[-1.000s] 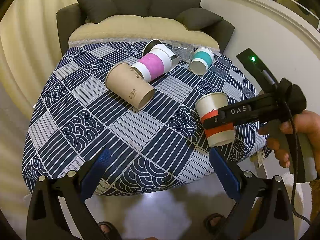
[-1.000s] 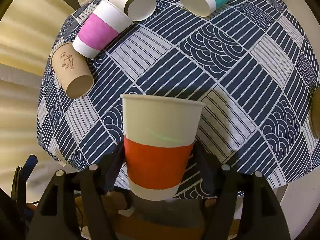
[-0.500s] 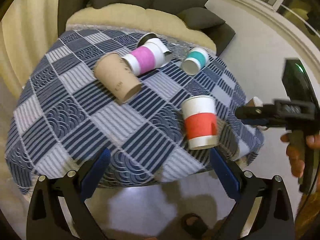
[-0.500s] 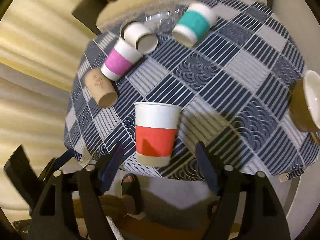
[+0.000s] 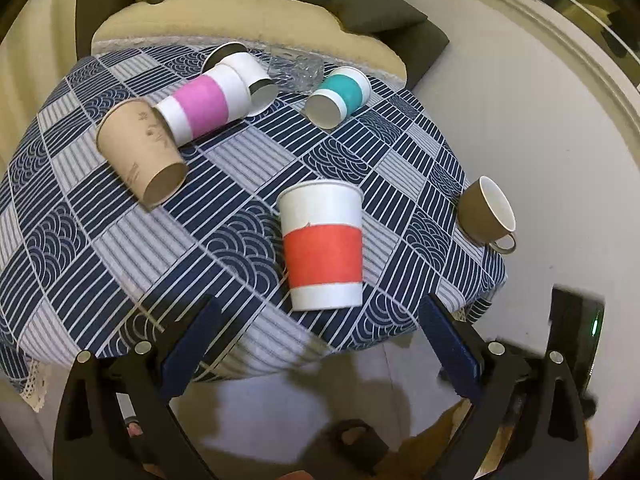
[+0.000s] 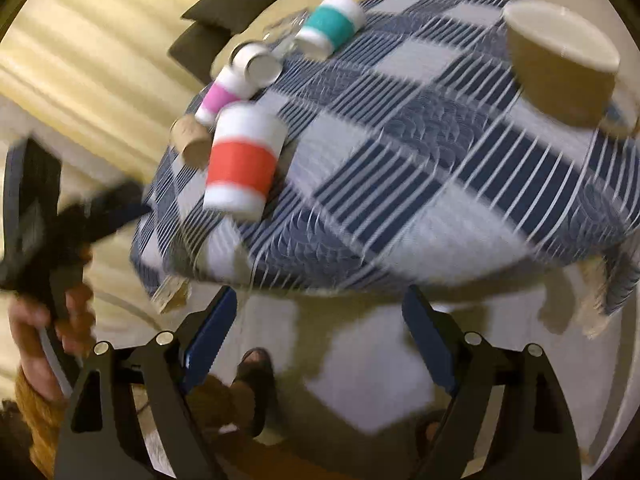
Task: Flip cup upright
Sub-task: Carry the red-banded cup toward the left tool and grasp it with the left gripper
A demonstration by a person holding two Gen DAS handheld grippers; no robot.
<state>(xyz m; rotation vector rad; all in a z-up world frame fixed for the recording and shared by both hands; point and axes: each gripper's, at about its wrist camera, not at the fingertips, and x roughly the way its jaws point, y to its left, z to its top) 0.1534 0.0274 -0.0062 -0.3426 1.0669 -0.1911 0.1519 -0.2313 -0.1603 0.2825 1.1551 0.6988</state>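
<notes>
Your red cup (image 5: 322, 244) stands upright, mouth up, on the tablecloth (image 5: 240, 168) near the front edge, a bit right of centre in the left wrist view. Nothing touches it.

Your left gripper (image 5: 320, 346) hangs off the table's front edge w/ jaws wide open, blue pads (image 5: 190, 346) either side of the cup's base but short of it, holding nothing. Your right gripper (image 6: 316, 344) is also spread open and empty, over the floor, well apart from the cup (image 6: 244, 162); that view is motion-blurred, so detail is soft. In it you see your left hand (image 6: 44, 320) gripping the other tool at far left.

Other cups lie on their sides further back: tan cup (image 5: 140, 152) at left, open end toward you; pink cup (image 5: 200, 106) just behind it, touching or nearly touching the tan one; a white cup (image 5: 248, 80) w/ dark rim tucked against the pink one; teal cup (image 5: 340, 96) to the right, apart from the rest. A crumpled clear plastic cup (image 5: 296, 70) sits between white and teal, near the far edge.

A brown mug (image 5: 486, 212) w/ white inside sits at the right edge, tilted toward the right, handle down at front. Sofa (image 5: 260, 8) behind the table.
</notes>
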